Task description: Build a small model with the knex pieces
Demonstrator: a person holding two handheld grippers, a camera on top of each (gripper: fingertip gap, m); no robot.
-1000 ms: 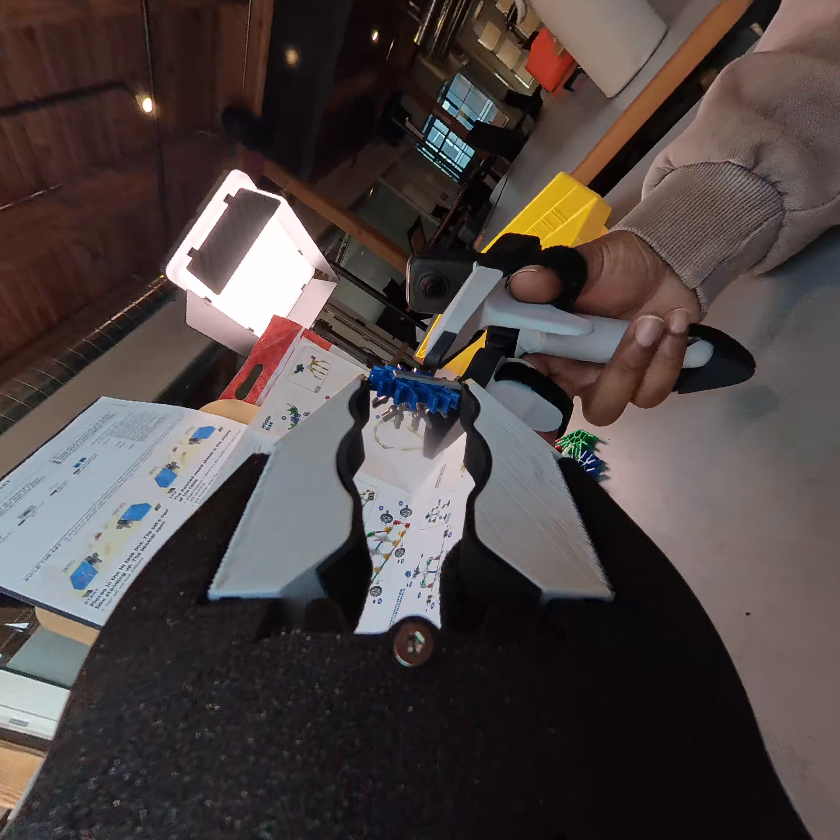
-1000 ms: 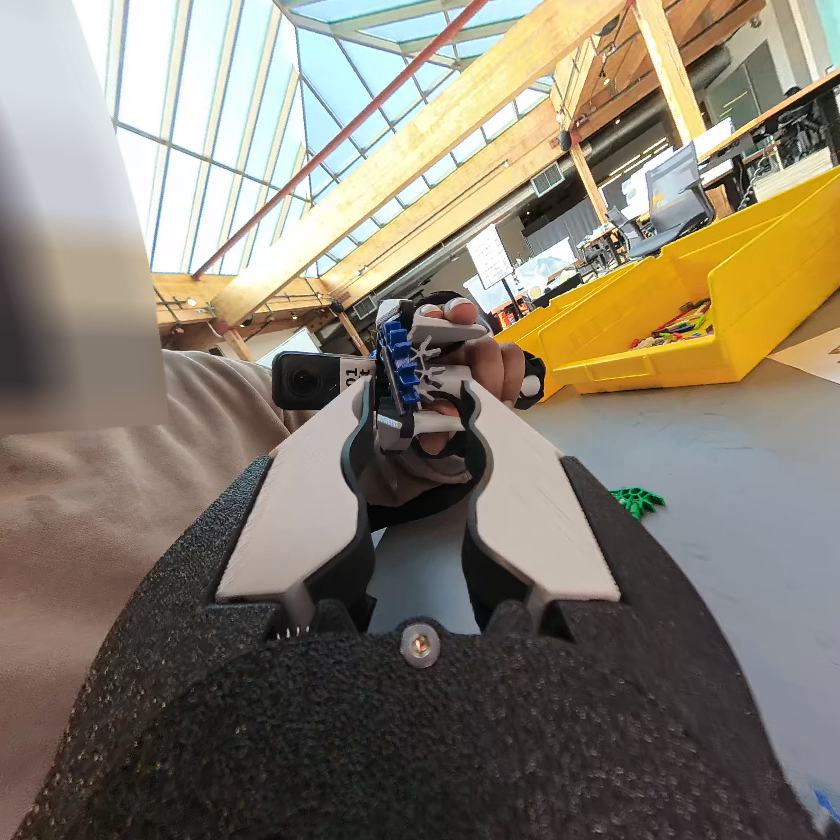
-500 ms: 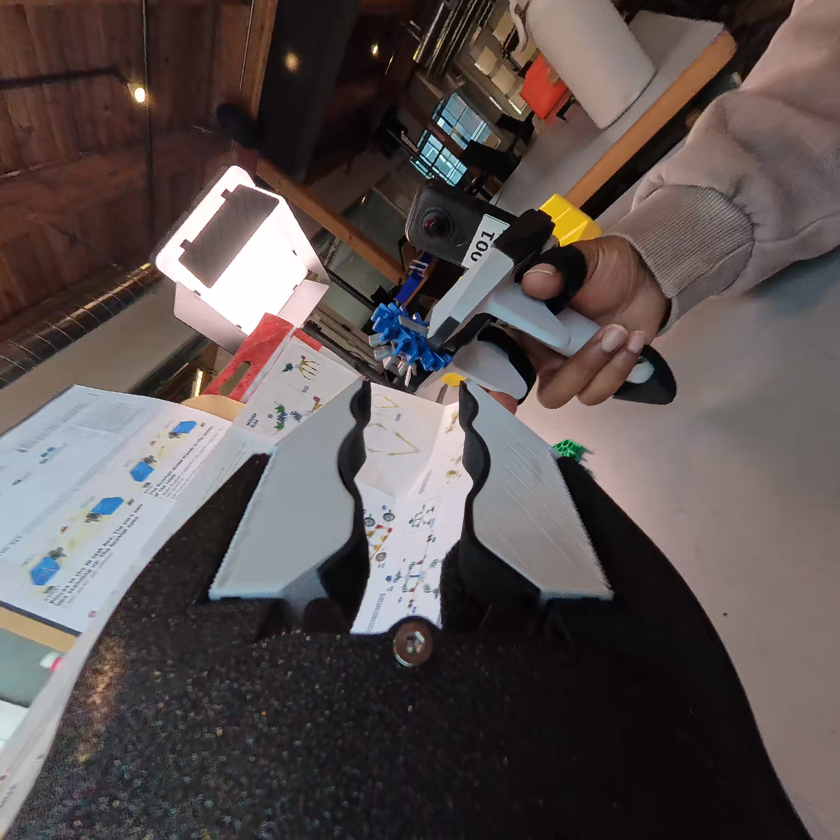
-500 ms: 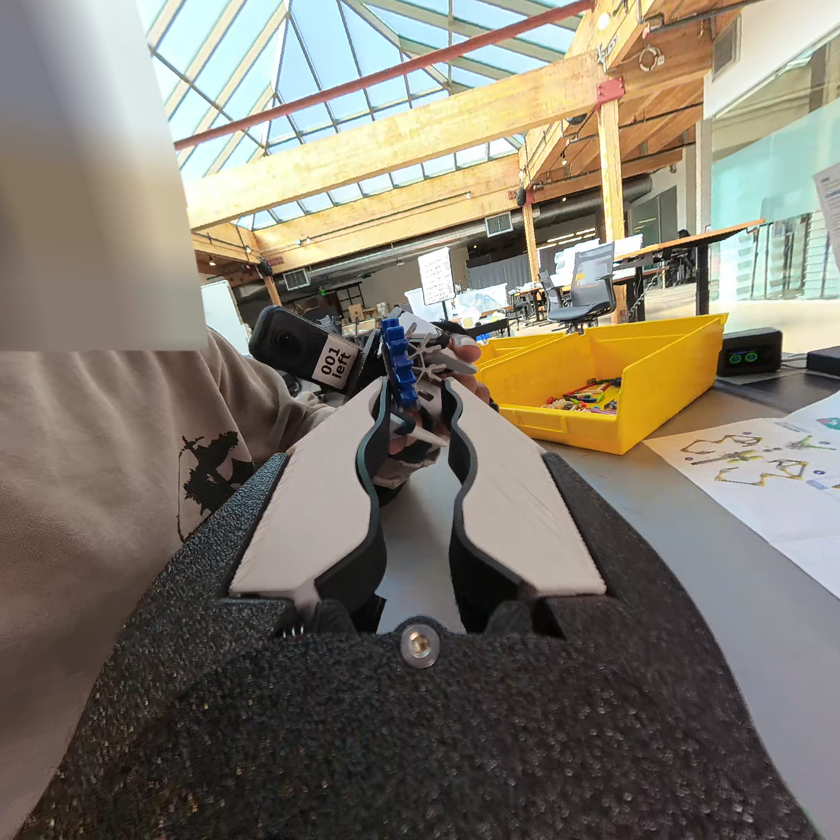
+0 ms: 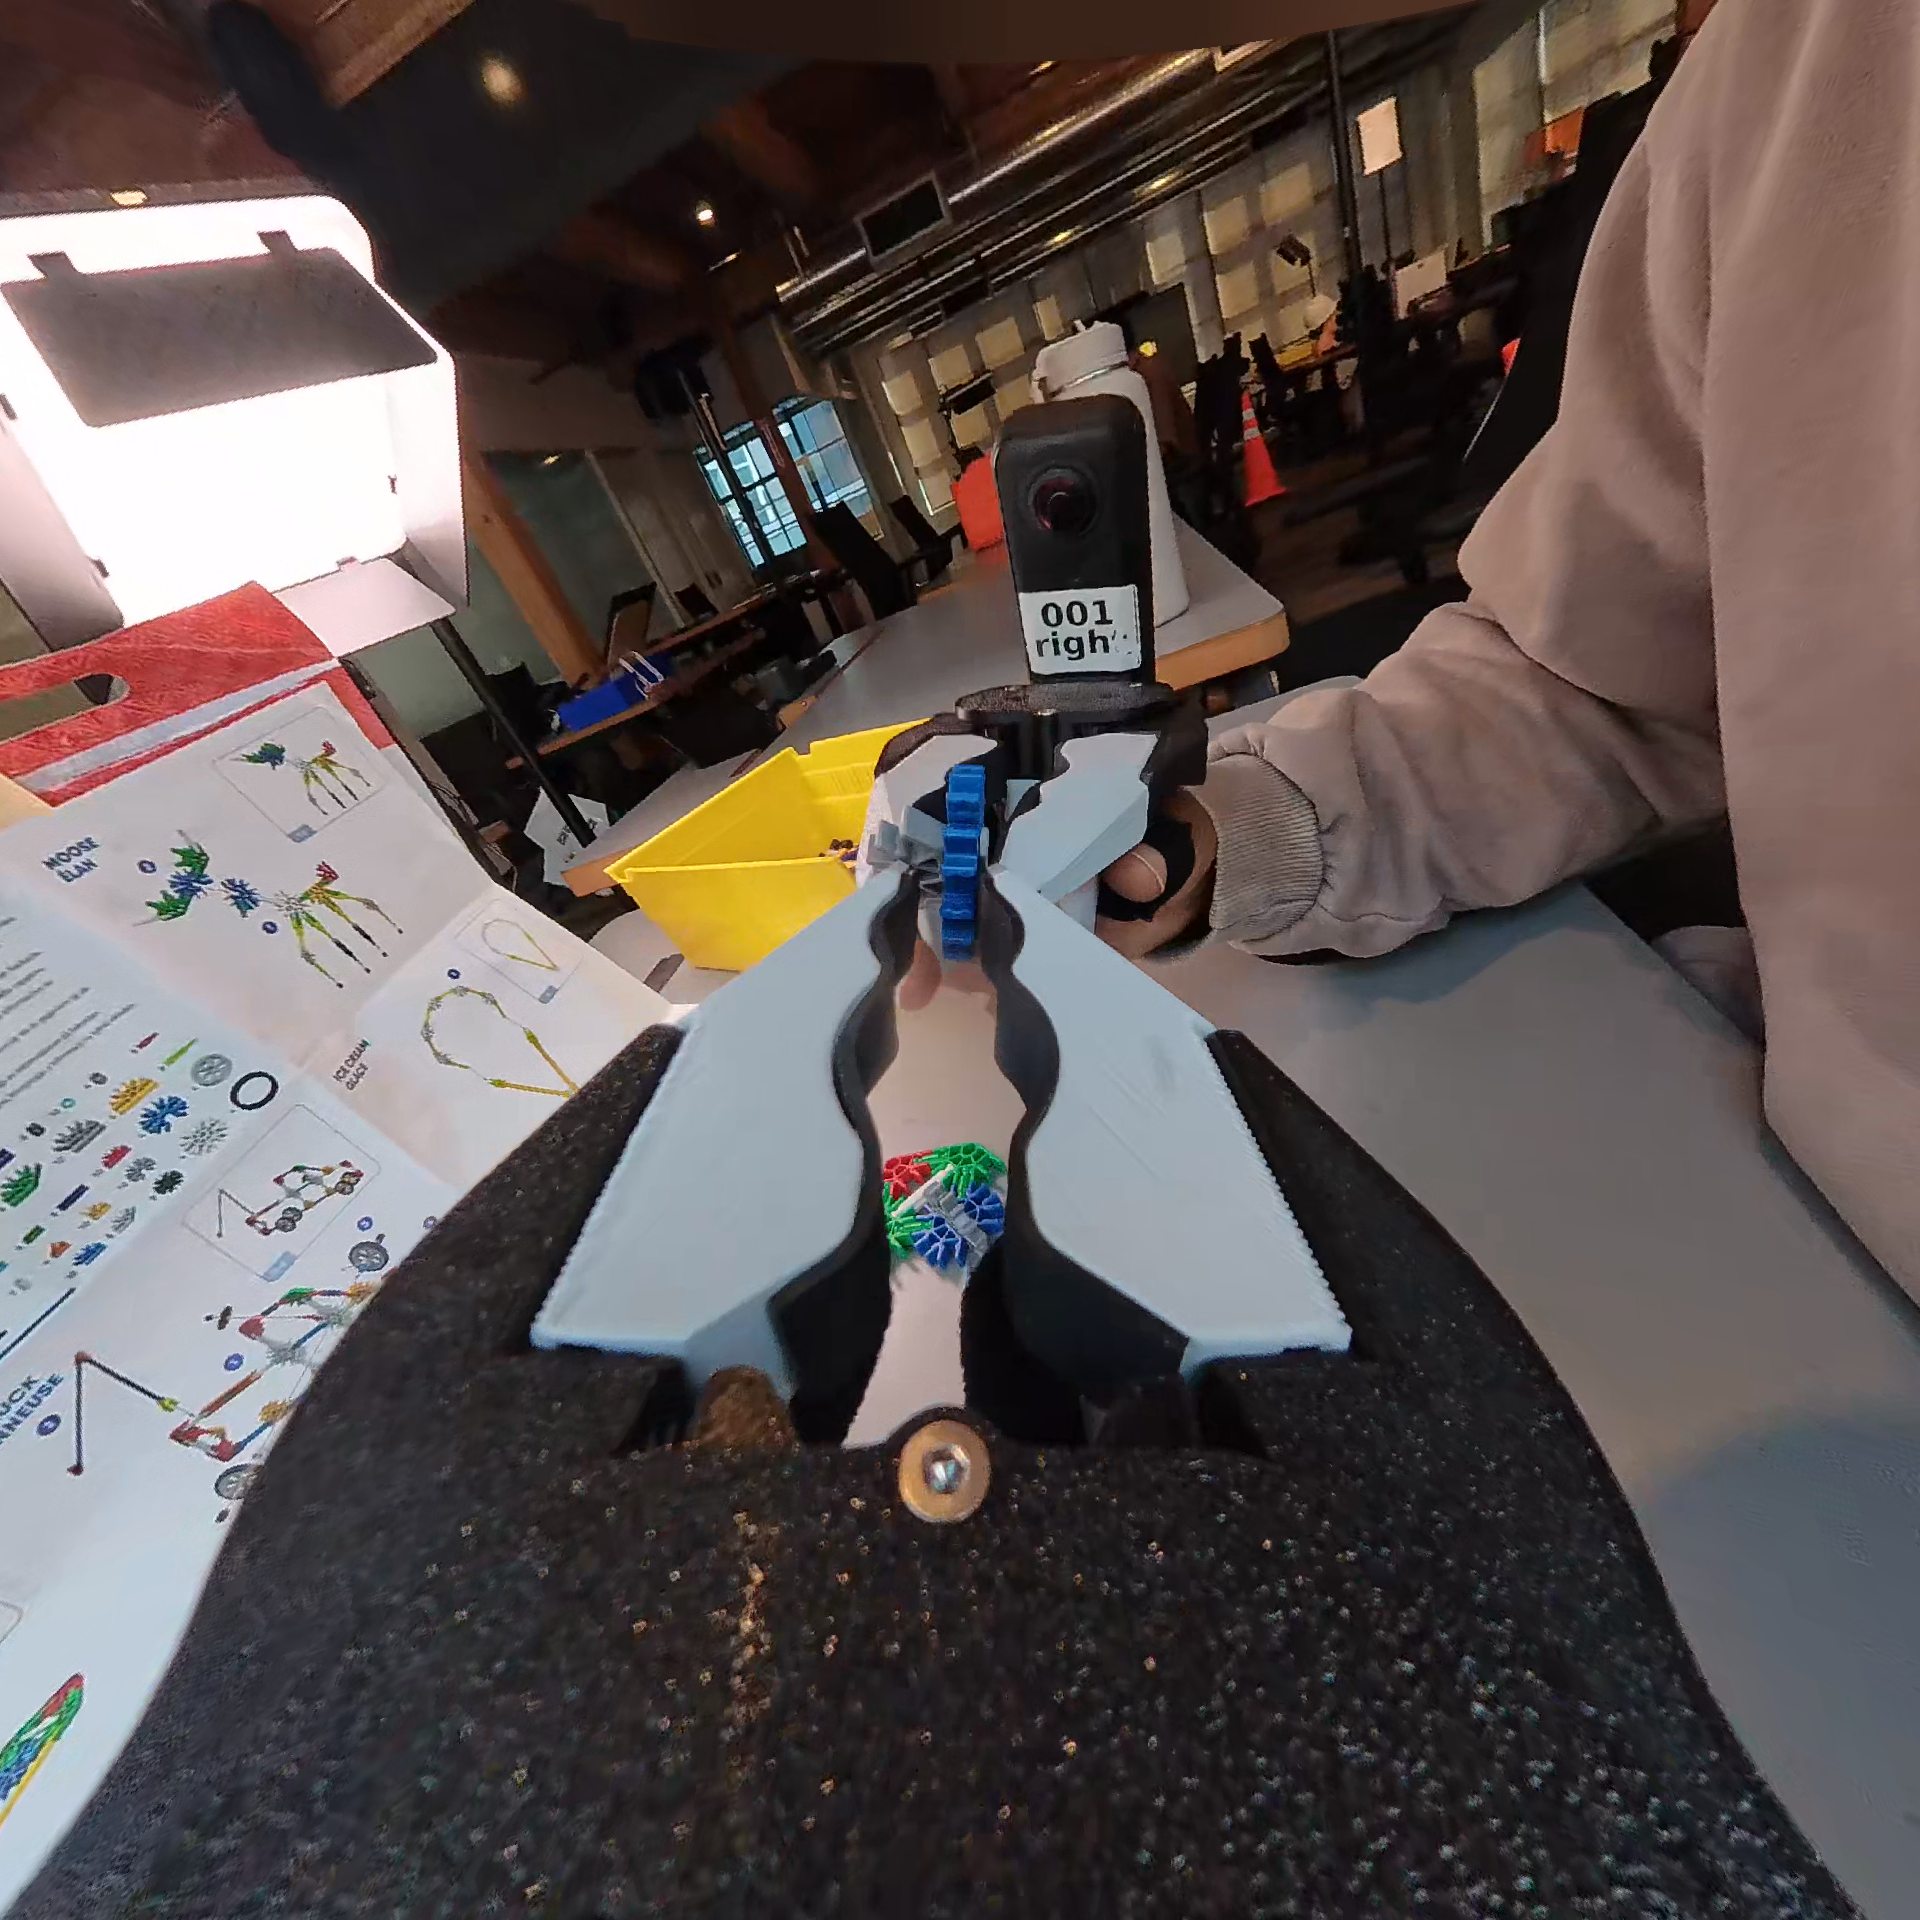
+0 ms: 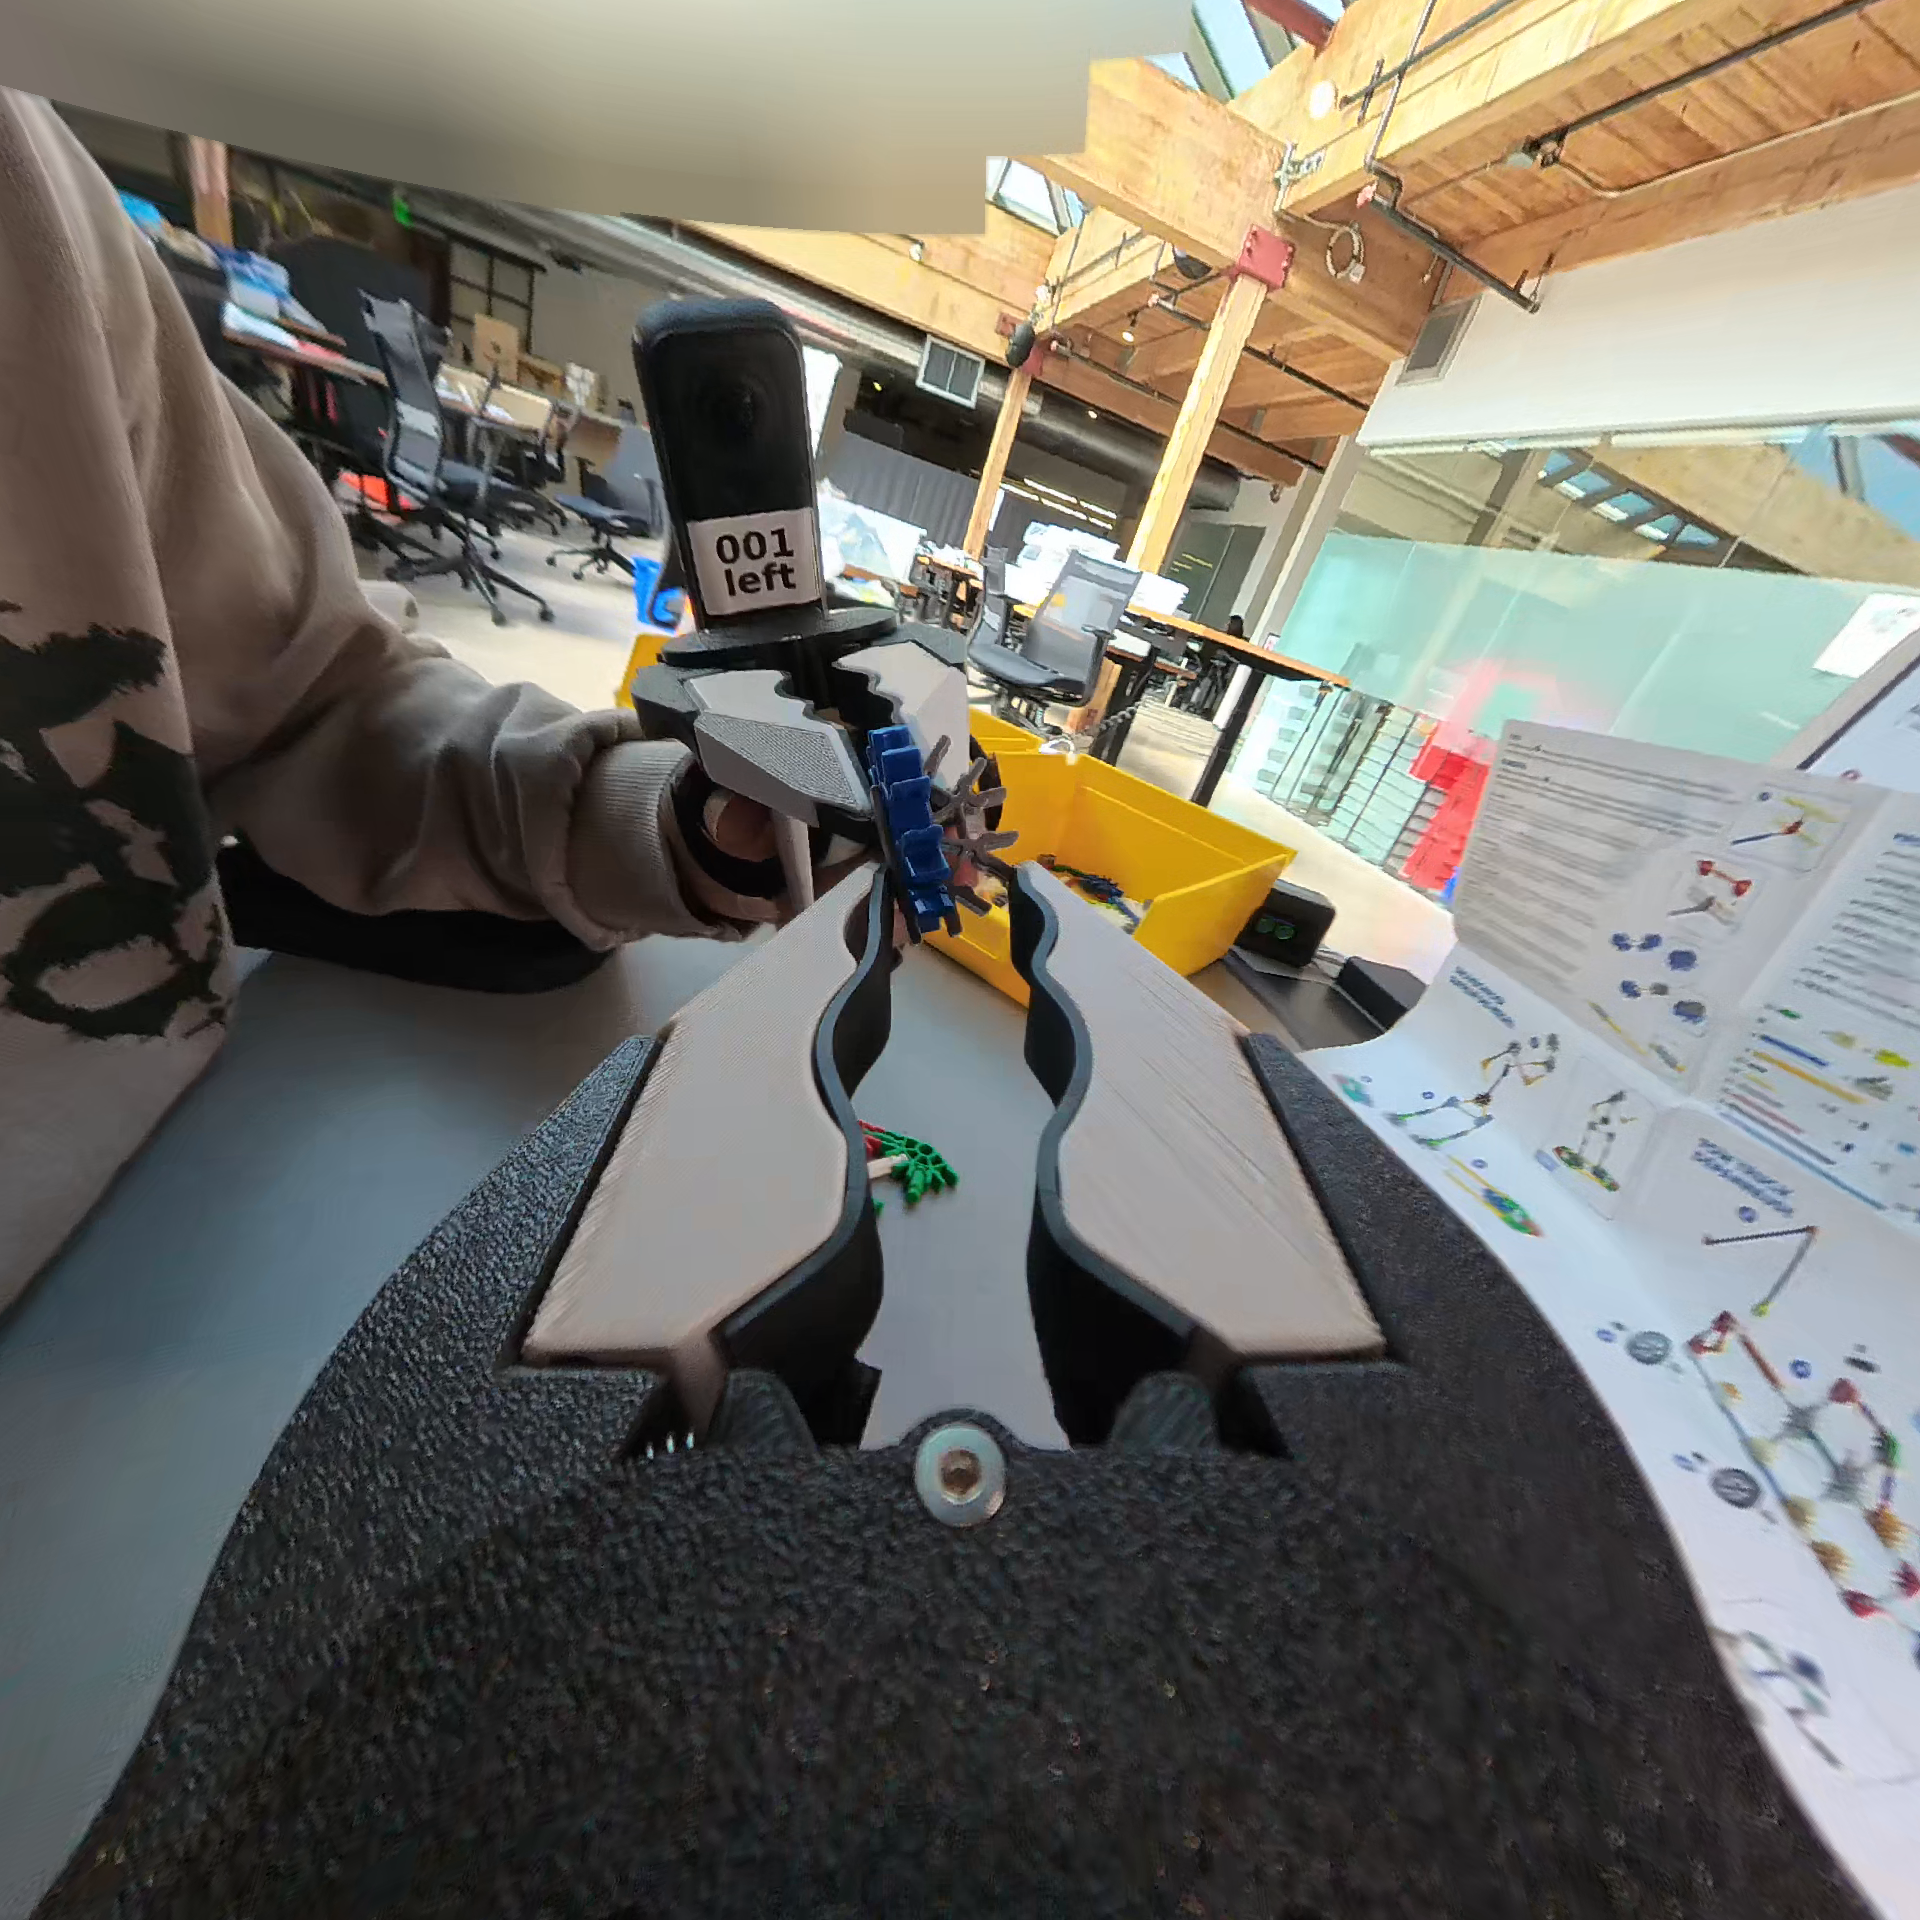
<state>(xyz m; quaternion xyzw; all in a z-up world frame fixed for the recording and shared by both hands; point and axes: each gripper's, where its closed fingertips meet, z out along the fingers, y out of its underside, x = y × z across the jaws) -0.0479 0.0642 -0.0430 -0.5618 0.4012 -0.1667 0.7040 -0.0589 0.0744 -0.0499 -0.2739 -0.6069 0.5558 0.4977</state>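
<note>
Blue toothed connector, joined to a grey one, is pinched edge-on at the left gripper's tips above mid-table, beside the right gripper's spread fingers; with so thin a hold, twisting loose is judged possible.

Open passage over bare grey tabletop rightward. Blocked ahead of left gripper by blue connector and right gripper; beyond, yellow bin; leftward, instruction sheet; underneath, connector pile.
</note>
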